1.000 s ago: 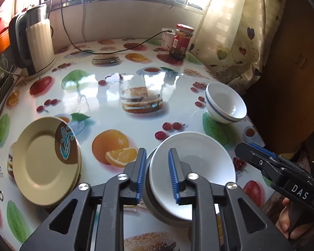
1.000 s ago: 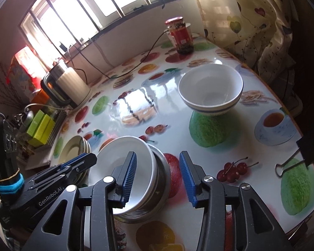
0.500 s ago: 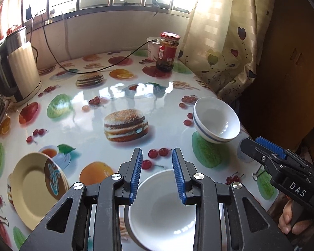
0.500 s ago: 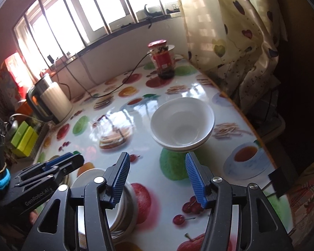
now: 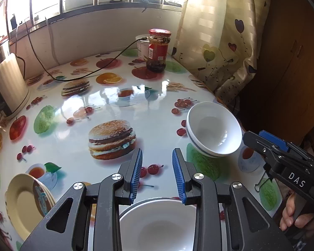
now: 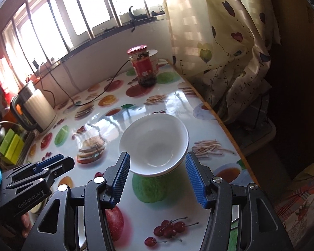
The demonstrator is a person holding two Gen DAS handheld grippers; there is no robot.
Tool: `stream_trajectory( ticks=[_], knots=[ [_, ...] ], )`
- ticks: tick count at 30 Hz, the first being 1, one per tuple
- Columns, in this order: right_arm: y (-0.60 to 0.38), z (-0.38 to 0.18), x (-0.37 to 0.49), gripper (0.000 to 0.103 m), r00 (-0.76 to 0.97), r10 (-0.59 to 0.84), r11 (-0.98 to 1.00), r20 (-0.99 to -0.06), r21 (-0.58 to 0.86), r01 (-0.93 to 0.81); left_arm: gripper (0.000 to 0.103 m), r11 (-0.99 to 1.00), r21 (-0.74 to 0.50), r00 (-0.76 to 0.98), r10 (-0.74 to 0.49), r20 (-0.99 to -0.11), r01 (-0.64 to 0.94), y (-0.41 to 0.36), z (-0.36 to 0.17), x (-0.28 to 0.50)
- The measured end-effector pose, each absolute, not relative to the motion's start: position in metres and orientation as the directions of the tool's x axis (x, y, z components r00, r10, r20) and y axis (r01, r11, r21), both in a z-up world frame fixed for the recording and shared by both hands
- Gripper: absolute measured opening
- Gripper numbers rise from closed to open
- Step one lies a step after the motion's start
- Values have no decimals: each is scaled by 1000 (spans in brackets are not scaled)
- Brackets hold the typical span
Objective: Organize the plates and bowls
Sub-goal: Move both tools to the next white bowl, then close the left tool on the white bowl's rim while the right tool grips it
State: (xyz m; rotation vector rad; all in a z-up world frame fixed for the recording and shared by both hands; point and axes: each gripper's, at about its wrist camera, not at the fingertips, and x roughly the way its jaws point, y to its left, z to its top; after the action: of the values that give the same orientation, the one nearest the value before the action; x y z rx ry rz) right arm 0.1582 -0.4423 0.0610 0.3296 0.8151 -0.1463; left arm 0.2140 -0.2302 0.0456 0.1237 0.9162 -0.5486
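Observation:
Two nested white bowls (image 5: pixel 214 131) with a blue stripe stand near the table's right edge. In the right wrist view those bowls (image 6: pixel 155 144) lie just ahead of my right gripper (image 6: pixel 158 179). It is open, and its blue pads flank the near rim without touching it. My left gripper (image 5: pixel 157 173) is open with nothing between its fingers. Under it, at the front edge, sits another white bowl (image 5: pixel 159 223) in a grey dish. Yellow plates (image 5: pixel 25 198) are stacked at the left. Each gripper shows in the other's view: the right gripper (image 5: pixel 255 138), the left gripper (image 6: pixel 64 161).
The fruit-printed table (image 5: pixel 73 108) holds a red-lidded jar (image 5: pixel 158 50) at the back, a kettle (image 5: pixel 6 83) at the left and a black cable (image 5: pixel 83 75) between them. A curtain (image 5: pixel 215 41) hangs along the right edge. A binder clip (image 5: pixel 261 183) lies near the front right.
My left gripper let go of the near bowl's rim and drew away, so that bowl now lies under it. My right gripper left that bowl, widened its jaws and swung to the nested bowls.

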Motion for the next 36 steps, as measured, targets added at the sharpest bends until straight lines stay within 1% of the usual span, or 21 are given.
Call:
stream_trajectory(
  ticks=[12,16,19,22,24,31,36],
  knots=[
    [-458,52,176,56,662,-31,937,-749,209,281,31,859,-108,469,-374,-800,501,-251,39,233],
    [-464,46,182,56,649,-52,935,-759,192,299,31,852,-134,435,-387,-813,506,-260,36,242],
    [-468,41,186,56,645,-57,936,-762,184,300,31,840,-134,439,-403,-803,525,-268,40,242],
    [-472,35,191,56,631,-70,936,-772,169,310,31,836,-141,409,-398,-821,530,-277,35,247],
    [-474,31,193,56,628,-66,934,-775,173,312,31,836,-129,410,-389,-825,533,-282,32,249],
    [-478,22,198,56,617,-59,933,-785,176,314,31,828,-151,362,-391,-846,540,-294,22,254],
    [-479,19,201,56,612,-55,933,-789,178,313,31,825,-125,364,-373,-853,552,-302,20,254]
  ],
)
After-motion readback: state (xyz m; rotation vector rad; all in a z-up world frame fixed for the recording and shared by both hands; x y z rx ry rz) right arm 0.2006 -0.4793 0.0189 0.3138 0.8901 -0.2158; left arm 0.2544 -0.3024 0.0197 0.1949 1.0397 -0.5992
